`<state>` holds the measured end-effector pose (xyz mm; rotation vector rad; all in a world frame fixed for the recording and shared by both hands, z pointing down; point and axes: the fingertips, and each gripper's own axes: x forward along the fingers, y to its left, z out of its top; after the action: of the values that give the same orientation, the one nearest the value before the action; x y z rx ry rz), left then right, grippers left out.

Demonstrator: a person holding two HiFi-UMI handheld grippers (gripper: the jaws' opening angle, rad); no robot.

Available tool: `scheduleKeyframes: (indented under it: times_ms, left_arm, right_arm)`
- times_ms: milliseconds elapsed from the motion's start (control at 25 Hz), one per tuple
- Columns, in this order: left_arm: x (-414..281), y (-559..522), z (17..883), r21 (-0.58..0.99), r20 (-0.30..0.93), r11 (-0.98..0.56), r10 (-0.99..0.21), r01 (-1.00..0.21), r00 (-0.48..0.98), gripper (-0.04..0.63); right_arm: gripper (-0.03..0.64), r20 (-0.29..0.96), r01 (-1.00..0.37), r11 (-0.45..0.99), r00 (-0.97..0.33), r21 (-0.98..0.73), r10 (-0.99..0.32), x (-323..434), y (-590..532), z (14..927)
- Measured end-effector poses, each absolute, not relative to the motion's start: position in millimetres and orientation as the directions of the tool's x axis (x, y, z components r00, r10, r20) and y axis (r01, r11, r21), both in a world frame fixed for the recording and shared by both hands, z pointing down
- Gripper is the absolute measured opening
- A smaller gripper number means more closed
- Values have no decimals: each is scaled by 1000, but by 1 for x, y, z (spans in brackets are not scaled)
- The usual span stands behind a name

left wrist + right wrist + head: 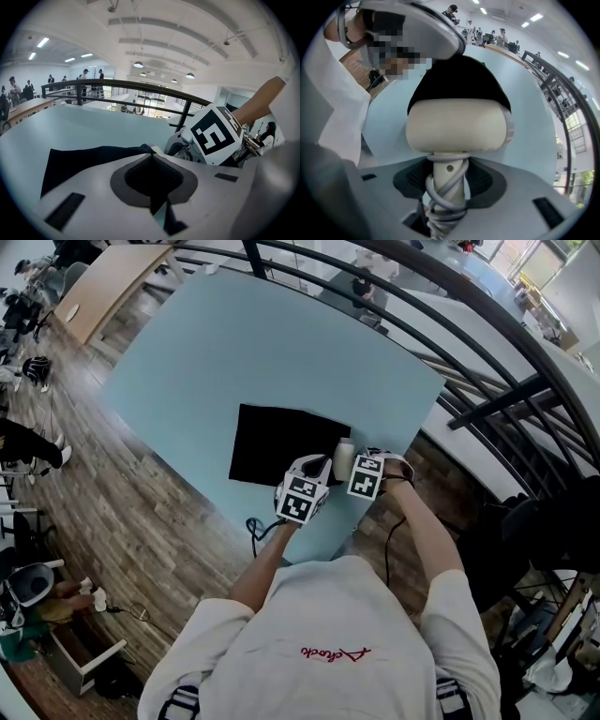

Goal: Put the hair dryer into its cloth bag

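Hair dryer [457,124] handle (cord-wrapped) clamped in right gripper [447,182]; left gripper [153,180] pinches cloth bag [82,161].

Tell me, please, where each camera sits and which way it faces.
Head view: on the person's head, looking steeply down at the table, the cloth bag, both arms and shoulders.
Left gripper view: on the left gripper, looking across the cloth bag it pinches toward a railing; a forearm shows.
Right gripper view: on the right gripper, looking down past the hair dryer it holds; a white sleeve shows.
Shared: all three show cloth bag and table.
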<state>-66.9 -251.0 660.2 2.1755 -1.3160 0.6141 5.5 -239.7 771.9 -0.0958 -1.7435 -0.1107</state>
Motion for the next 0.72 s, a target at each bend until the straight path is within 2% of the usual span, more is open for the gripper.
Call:
scheduleKeyframes:
  times_ms: [720]
  left_arm:
    - [-85, -249, 656, 219, 602, -369, -677, -903, 423, 14]
  right_arm:
    - [216, 970, 215, 977, -239, 11, 41, -67, -238, 767]
